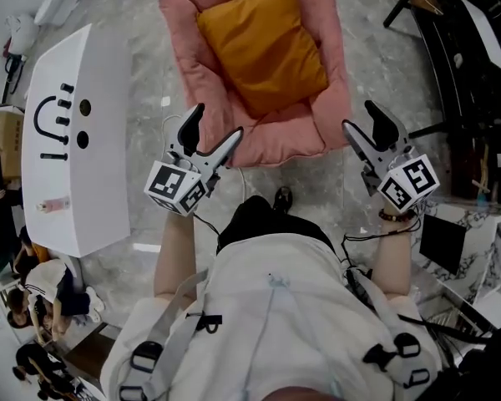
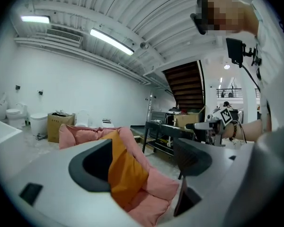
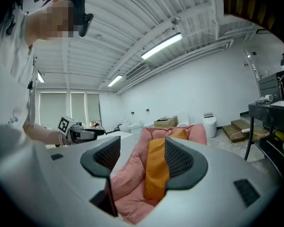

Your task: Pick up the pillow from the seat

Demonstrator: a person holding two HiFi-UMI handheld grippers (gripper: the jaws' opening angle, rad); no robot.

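Observation:
An orange pillow (image 1: 263, 44) lies on a pink cushioned seat (image 1: 317, 132) on the floor ahead of me. My left gripper (image 1: 215, 124) hangs open just short of the seat's near rim, with nothing between its fingers. My right gripper (image 1: 361, 117) is open too and empty, off the seat's near right corner. In the left gripper view the pillow (image 2: 125, 174) and the seat (image 2: 156, 183) show between the spread jaws of the gripper (image 2: 144, 160). The right gripper view shows the pillow (image 3: 156, 169) on the seat (image 3: 128, 174), beyond that gripper (image 3: 142, 157).
A white table (image 1: 75, 140) stands to the left of the seat. A black desk frame (image 1: 459, 73) with clutter runs along the right side. A thin cable (image 1: 169, 124) trails over the floor by the seat's near left corner. People stand at the lower left (image 1: 42, 291).

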